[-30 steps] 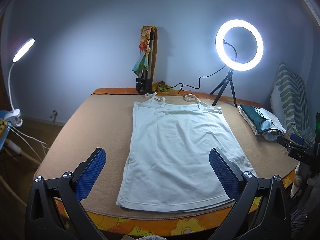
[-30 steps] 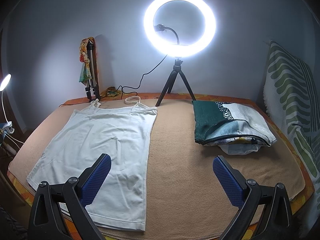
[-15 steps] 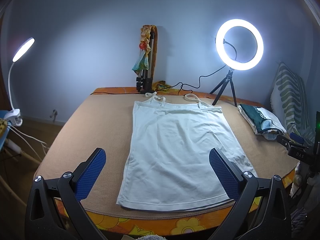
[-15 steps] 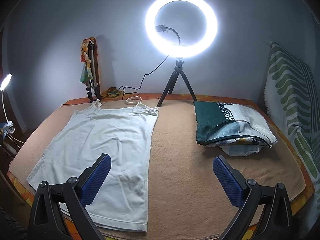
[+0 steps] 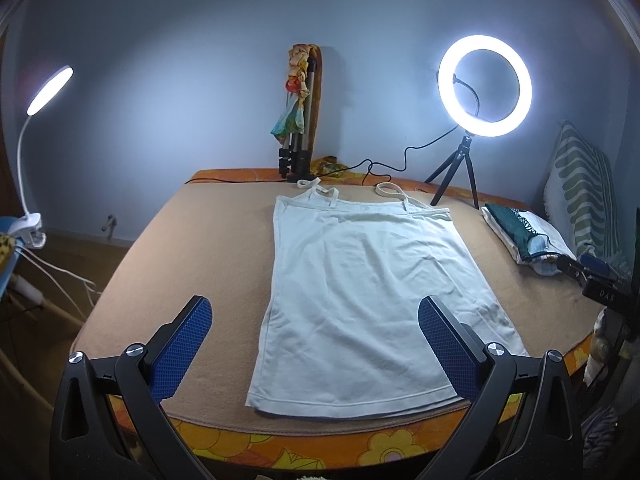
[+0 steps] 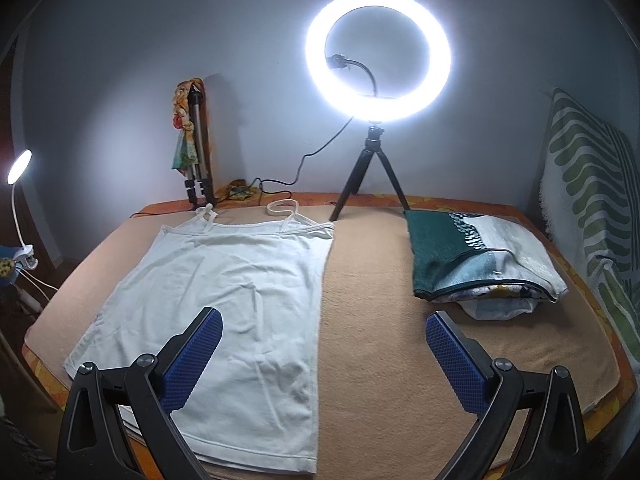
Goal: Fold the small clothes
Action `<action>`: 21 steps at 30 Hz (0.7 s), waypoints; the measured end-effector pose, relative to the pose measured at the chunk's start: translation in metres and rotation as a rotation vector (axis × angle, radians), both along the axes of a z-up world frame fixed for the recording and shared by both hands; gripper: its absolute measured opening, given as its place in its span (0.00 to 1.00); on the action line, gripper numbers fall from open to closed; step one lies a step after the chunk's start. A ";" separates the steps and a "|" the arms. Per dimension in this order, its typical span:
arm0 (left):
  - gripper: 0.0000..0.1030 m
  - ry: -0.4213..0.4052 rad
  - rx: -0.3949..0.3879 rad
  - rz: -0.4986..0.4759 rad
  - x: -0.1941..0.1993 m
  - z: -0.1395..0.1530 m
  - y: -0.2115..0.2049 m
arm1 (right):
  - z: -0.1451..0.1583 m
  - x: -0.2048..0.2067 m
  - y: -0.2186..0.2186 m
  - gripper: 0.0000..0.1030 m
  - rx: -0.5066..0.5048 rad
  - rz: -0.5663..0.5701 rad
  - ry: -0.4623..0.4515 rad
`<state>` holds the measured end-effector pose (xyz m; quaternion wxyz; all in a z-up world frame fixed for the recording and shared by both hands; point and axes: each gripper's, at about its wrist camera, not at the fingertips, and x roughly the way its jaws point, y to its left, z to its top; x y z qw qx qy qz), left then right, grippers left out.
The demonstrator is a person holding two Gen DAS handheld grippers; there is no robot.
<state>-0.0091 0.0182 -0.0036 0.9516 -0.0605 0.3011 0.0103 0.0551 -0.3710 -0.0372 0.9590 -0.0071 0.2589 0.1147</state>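
Note:
A white strappy camisole (image 5: 360,288) lies flat on the tan blanket, straps toward the wall, hem toward me. It also shows in the right wrist view (image 6: 232,304), left of centre. My left gripper (image 5: 316,344) is open and empty, hovering over the hem end of the camisole. My right gripper (image 6: 324,356) is open and empty, above the camisole's right edge and the bare blanket beside it. The right gripper's body (image 5: 600,288) shows at the right edge of the left wrist view.
A stack of folded clothes (image 6: 480,260) sits at the right of the blanket (image 6: 400,320). A ring light on a tripod (image 6: 378,56) and a folded tripod (image 6: 196,152) stand at the back. A striped pillow (image 6: 592,184) leans at right. A clip lamp (image 5: 48,92) is off to the left.
The right wrist view has shifted slightly to the left over the blanket. The left gripper has barely moved. Both stay open and the camisole lies unchanged.

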 end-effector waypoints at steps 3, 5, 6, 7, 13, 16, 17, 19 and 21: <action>1.00 0.005 -0.030 -0.004 0.000 -0.009 0.012 | 0.003 0.002 0.011 1.00 0.010 0.041 -0.001; 1.00 0.029 -0.078 0.001 0.002 -0.017 0.023 | 0.006 0.004 0.020 1.00 0.015 0.073 0.001; 1.00 0.044 -0.104 0.005 0.004 -0.022 0.029 | 0.007 0.006 0.026 1.00 0.014 0.092 0.004; 1.00 0.055 -0.121 0.011 0.005 -0.026 0.034 | 0.008 0.008 0.032 1.00 0.009 0.106 0.006; 0.99 0.207 -0.222 -0.007 0.020 -0.070 0.056 | 0.014 0.024 0.067 1.00 0.022 0.216 0.060; 0.98 0.257 -0.229 0.017 0.019 -0.092 0.058 | 0.019 0.032 0.093 0.99 -0.005 0.282 0.066; 0.97 0.271 -0.221 0.013 0.020 -0.096 0.057 | 0.021 0.036 0.104 0.99 -0.020 0.311 0.063; 0.85 0.283 -0.188 0.012 0.021 -0.102 0.055 | 0.023 0.043 0.124 0.98 -0.041 0.358 0.069; 0.80 0.287 -0.159 0.017 0.021 -0.107 0.055 | 0.025 0.052 0.145 0.97 -0.040 0.410 0.065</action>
